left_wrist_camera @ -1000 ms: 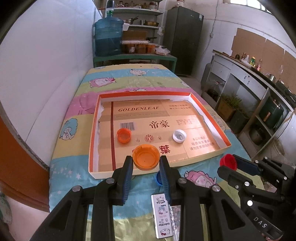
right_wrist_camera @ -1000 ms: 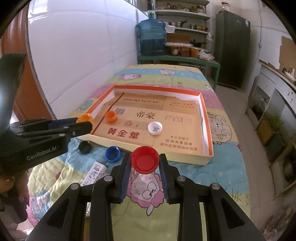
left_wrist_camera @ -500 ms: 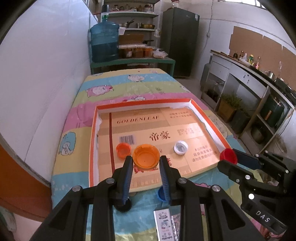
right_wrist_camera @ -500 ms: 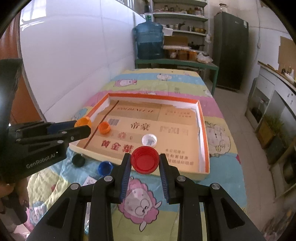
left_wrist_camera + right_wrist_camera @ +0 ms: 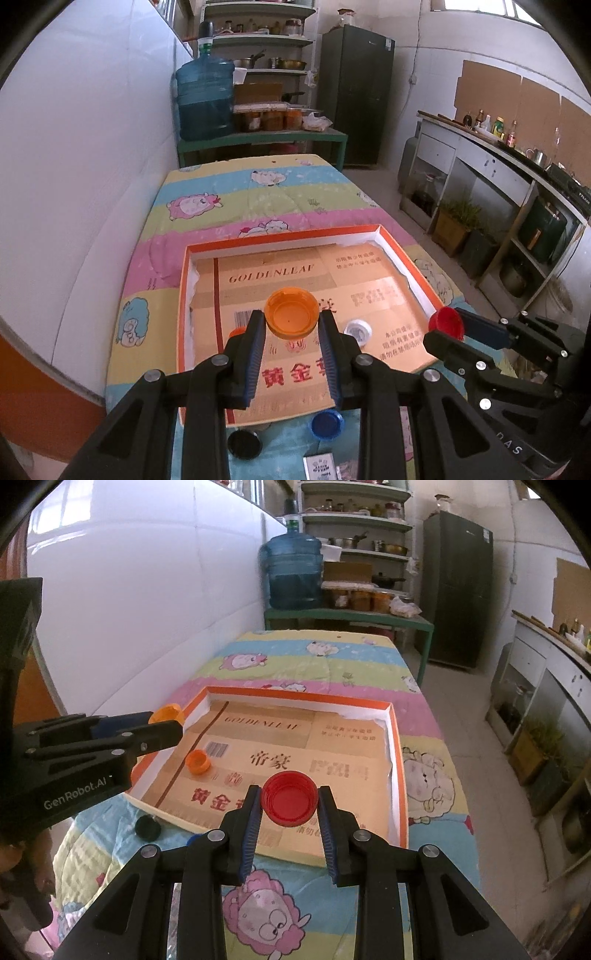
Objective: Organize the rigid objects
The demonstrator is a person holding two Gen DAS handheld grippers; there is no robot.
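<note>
Both caps are mid-carry above the shallow box [image 5: 406,258]: the left gripper [image 5: 291,325] has its fingers clamped on the large orange cap [image 5: 291,314], the right gripper [image 5: 290,805] on the red cap [image 5: 290,797], and next each needs lowering and releasing inside.

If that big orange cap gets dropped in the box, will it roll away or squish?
The orange cap probably stays stiff: pinched in the left hand-held gripper, its rim looks round. It seems light, a thin open shell. Landing flat on the box floor, it should sit still; landing on edge, the round rim might roll.
</note>
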